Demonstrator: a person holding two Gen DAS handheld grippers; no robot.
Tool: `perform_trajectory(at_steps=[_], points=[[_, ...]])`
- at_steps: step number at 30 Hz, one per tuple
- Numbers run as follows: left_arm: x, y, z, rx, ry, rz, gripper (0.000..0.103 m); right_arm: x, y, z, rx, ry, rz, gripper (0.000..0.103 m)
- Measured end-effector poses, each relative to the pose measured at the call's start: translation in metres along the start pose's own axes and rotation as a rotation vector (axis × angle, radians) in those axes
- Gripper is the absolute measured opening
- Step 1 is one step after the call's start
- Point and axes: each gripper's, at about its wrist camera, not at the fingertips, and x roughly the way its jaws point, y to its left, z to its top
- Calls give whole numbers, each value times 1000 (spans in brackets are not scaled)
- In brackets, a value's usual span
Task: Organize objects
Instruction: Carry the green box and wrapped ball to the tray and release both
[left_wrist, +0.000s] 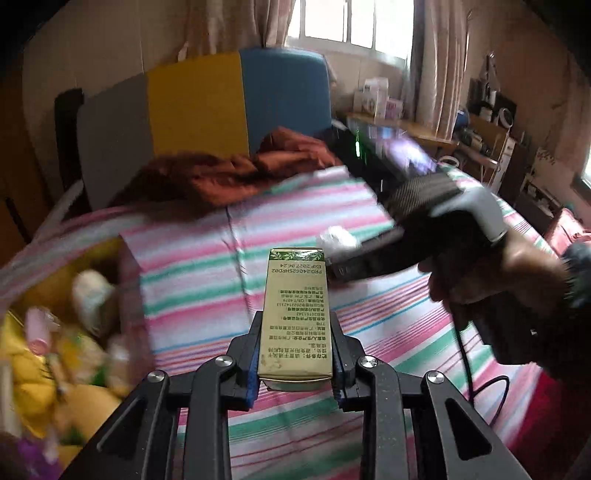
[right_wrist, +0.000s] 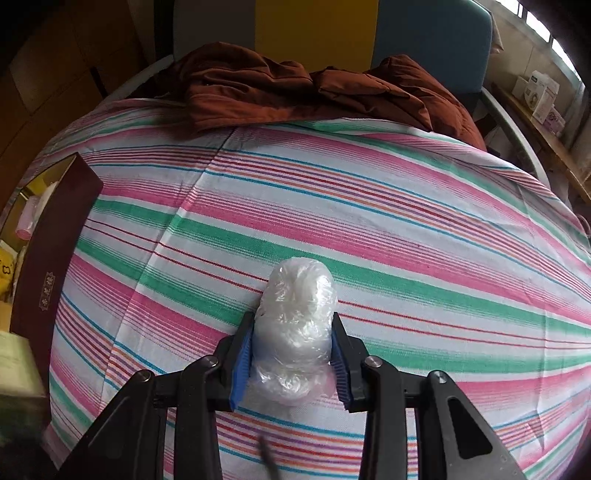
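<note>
Bedroom, striped sheet (right_wrist: 369, 206) over the bed as the work surface. Nearest, the left gripper (left_wrist: 295, 354) was clenched on a gold carton (left_wrist: 293, 314), held lengthwise above the sheet, printed side up. The right gripper (right_wrist: 293, 354) was grasping a clear plastic-wrapped bundle (right_wrist: 295, 325), squashy by the look, low over the sheet; can't tell if it touched. Just left of both sat the open storage box (right_wrist: 55, 236), dark red wall, already crowded w/ small items, so prob. the drop spot. To do it well: carry the carton over the box wall, lower it flat into a gap before letting go, and keep a light squeeze on the bundle. Farther back, a brown jacket (right_wrist: 295, 92) lay bunched by the headboard (left_wrist: 199, 103), well apart; shelves w/ clutter beyond, nothing blocking.
</note>
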Motion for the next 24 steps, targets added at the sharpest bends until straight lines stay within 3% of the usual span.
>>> perform_trajectory(at_steps=[6,14,19,24], points=[[-47,58,-5,-56,-31,60,30,-18,37,-1,-16,1,41,36],[-80,155,-39,-236,-22,201,30,-78,158,14,-95,-146,191,36],[-88,185,-66,-298,-12,239,30,-80,217,25,-134,-171,242,36],[-82,199,-78,-323,8,250,30,-67,251,39,-147,-165,249,38]])
